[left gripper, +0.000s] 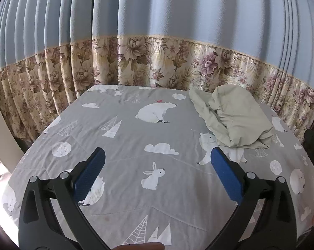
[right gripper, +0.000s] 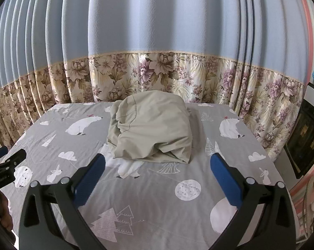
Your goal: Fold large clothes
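Observation:
A crumpled pale beige-green garment (right gripper: 151,128) lies in a heap on the grey animal-print sheet (right gripper: 157,198), toward the far side of the table. In the left wrist view the garment (left gripper: 234,117) is at the far right. My left gripper (left gripper: 158,156) is open and empty above the sheet, well left of and nearer than the heap. My right gripper (right gripper: 158,160) is open and empty, its blue pads (right gripper: 223,177) straddling the near edge of the heap from a short way back. The left gripper's body (right gripper: 4,166) shows at the left edge of the right wrist view.
A blue curtain with a floral lower band (right gripper: 157,75) hangs close behind the table's far and side edges. A dark appliance with a glass door (right gripper: 307,137) stands at the right. A fan and cables (right gripper: 313,198) are at the lower right.

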Motion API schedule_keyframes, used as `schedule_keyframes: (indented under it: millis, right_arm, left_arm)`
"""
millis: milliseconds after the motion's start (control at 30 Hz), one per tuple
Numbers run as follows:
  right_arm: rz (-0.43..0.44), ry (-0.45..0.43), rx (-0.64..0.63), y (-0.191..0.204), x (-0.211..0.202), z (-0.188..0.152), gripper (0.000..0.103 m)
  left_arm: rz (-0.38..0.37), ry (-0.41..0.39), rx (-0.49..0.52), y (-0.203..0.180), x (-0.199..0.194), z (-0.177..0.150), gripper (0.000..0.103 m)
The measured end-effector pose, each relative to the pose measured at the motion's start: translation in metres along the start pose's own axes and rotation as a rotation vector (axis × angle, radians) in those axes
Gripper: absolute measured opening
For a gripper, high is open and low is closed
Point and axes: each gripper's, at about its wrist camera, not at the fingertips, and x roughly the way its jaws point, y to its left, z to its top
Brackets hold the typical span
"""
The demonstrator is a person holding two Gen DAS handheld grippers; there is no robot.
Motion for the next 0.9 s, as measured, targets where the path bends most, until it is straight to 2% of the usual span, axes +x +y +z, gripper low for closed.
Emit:
schedule_keyframes:
  millis: [900]
  right_arm:
    - [0.010, -0.006, 0.000, -0.0038, -0.0024, 0.0033, 0.101]
  left_arm:
    - [0.002, -0.005, 0.004, -0.0002, -0.0020, 0.0025, 0.100]
